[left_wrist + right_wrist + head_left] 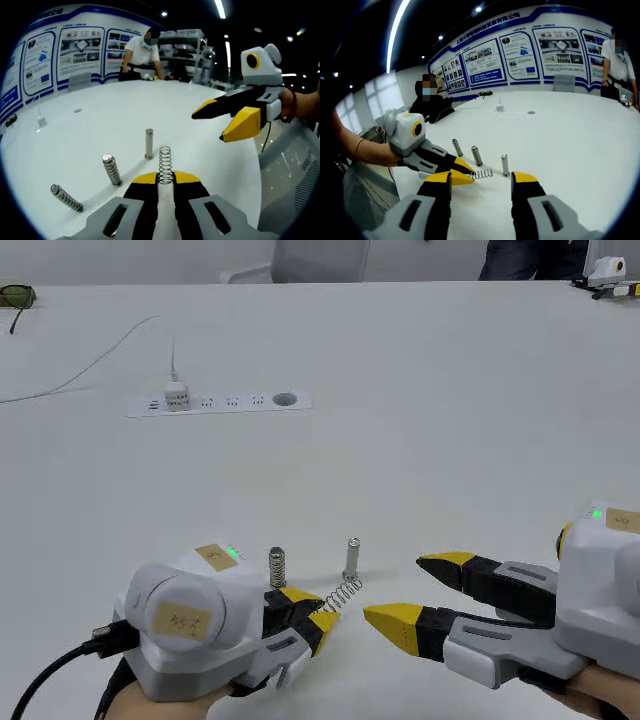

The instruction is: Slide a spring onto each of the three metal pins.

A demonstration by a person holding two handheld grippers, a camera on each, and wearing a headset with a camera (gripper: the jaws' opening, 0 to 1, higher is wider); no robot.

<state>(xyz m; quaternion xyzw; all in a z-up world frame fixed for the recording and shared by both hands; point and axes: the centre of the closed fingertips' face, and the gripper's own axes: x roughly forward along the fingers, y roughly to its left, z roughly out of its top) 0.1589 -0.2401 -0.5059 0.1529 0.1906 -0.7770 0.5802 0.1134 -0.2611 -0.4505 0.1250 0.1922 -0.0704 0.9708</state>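
Left gripper view shows two sprung pins (112, 169) on the bench (100, 115); head view shows one. Left gripper (165, 179) jaws clamp a spring (165, 162) just beside the bare pin (149, 144). Right gripper (482, 179) jaws gape, near the spring.

Spring (344, 592) clamped in left gripper (318, 612) tips; bare pin (353, 558) just ahead; sprung pin (112, 170) left, second sprung pin (66, 198) further left; right gripper (392, 588) to right; power strip (220, 402) far ahead.
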